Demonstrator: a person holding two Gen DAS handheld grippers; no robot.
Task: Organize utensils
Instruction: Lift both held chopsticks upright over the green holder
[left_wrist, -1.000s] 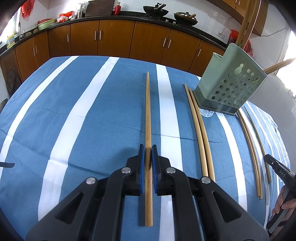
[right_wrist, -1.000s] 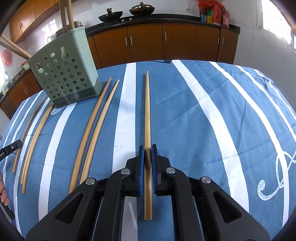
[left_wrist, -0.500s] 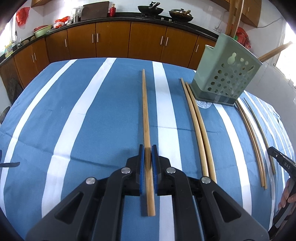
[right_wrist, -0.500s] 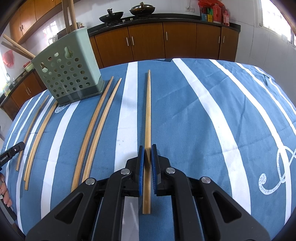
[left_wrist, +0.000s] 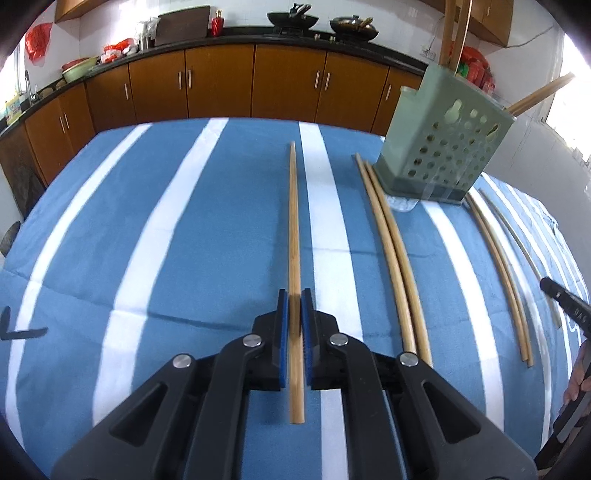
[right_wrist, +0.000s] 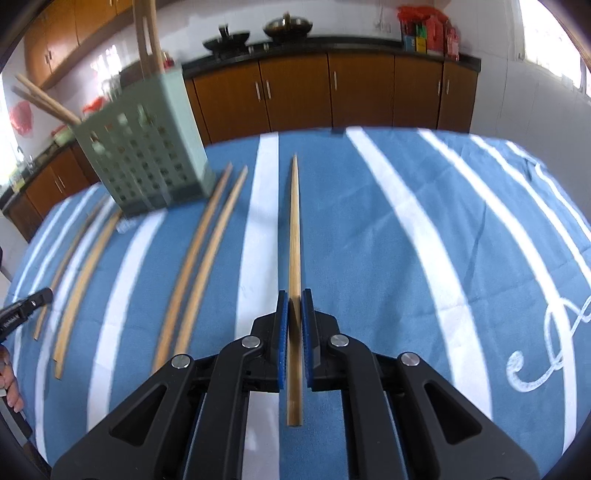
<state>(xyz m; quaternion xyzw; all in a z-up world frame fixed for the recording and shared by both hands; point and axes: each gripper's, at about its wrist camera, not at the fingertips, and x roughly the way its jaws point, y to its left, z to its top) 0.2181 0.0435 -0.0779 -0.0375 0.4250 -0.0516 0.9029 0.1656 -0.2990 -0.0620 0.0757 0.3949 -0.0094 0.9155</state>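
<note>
My left gripper (left_wrist: 294, 297) is shut on a long wooden chopstick (left_wrist: 293, 221) that points forward, above the striped cloth. My right gripper (right_wrist: 294, 298) is shut on another wooden chopstick (right_wrist: 294, 229), also pointing forward. A pale green perforated utensil holder (left_wrist: 443, 147) stands at the right in the left wrist view, with chopsticks sticking out of its top; it shows at the left in the right wrist view (right_wrist: 144, 155). A pair of chopsticks (left_wrist: 391, 251) lies beside the holder, and another pair (left_wrist: 498, 266) lies on its other side.
The table wears a blue cloth with white stripes (left_wrist: 166, 229). Brown kitchen cabinets (left_wrist: 221, 85) run behind it, with woks on the counter. The other gripper's black tip and a hand show at the right edge (left_wrist: 565, 306) and the left edge (right_wrist: 22, 310).
Both grippers have lifted and tilted with their chopsticks. In the right wrist view the holder has swung closer and higher at the left, blurred by motion. Both stay shut.
</note>
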